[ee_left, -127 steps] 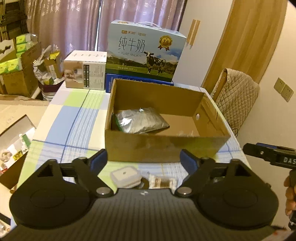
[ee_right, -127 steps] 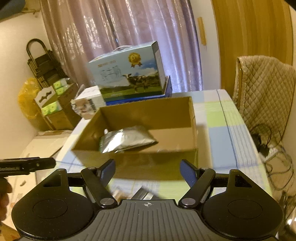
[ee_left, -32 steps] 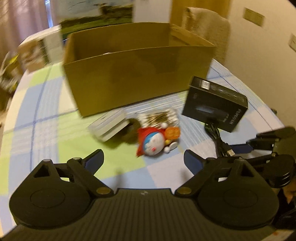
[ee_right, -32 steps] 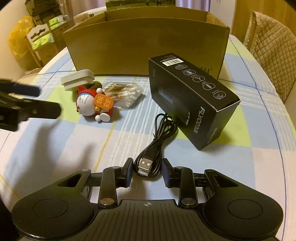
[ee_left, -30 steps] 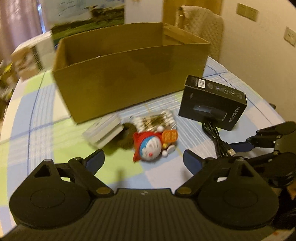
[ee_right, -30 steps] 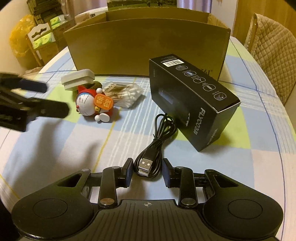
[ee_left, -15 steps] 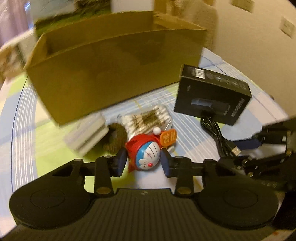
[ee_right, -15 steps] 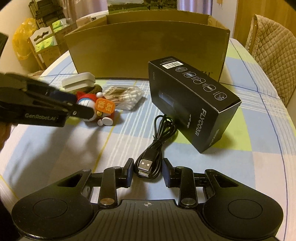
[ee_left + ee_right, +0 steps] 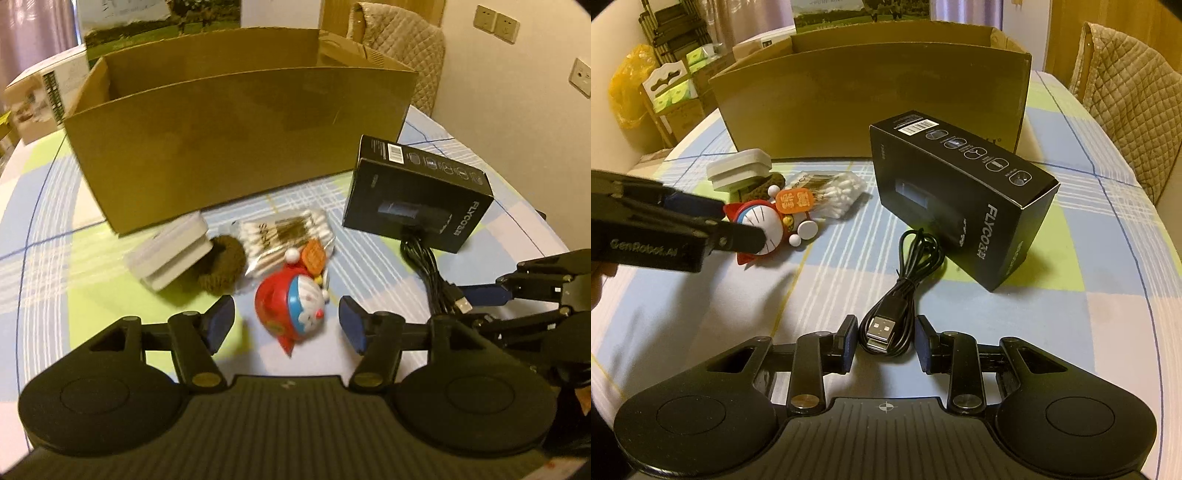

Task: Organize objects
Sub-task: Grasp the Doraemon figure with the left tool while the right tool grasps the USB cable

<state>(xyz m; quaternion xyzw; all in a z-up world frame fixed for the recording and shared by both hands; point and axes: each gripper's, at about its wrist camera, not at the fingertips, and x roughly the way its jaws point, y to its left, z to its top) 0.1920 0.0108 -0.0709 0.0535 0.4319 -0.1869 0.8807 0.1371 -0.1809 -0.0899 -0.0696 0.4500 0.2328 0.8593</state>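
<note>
Had the left hand-held gripper (image 9: 286,326) spread wide, one finger on each side of the round cartoon toy (image 9: 291,306), with clear gaps both sides and nothing gripped. Lined it up that way, most likely, to close across the toy's round body and lift it.

Found the toy tipped over on the checked worktop (image 9: 1071,332), just in front of a pack of cotton swabs (image 9: 280,232), a brown hair tie (image 9: 225,273) and a small white case (image 9: 170,254), all crowded near the front wall of the open cardboard box (image 9: 236,147).

Had the right hand-held gripper (image 9: 884,345) set low and only partly open, fingers flanking the plug end of the coiled black cable (image 9: 916,258) without pinching it. Chose the plug end, presumably, as the firmest part of a floppy thing. Saw the cable's far loops reaching the black carton (image 9: 964,199), lying flat beside the cardboard box.

Judged the cardboard box the likely place for all of it; saw none of these things inside yet.
</note>
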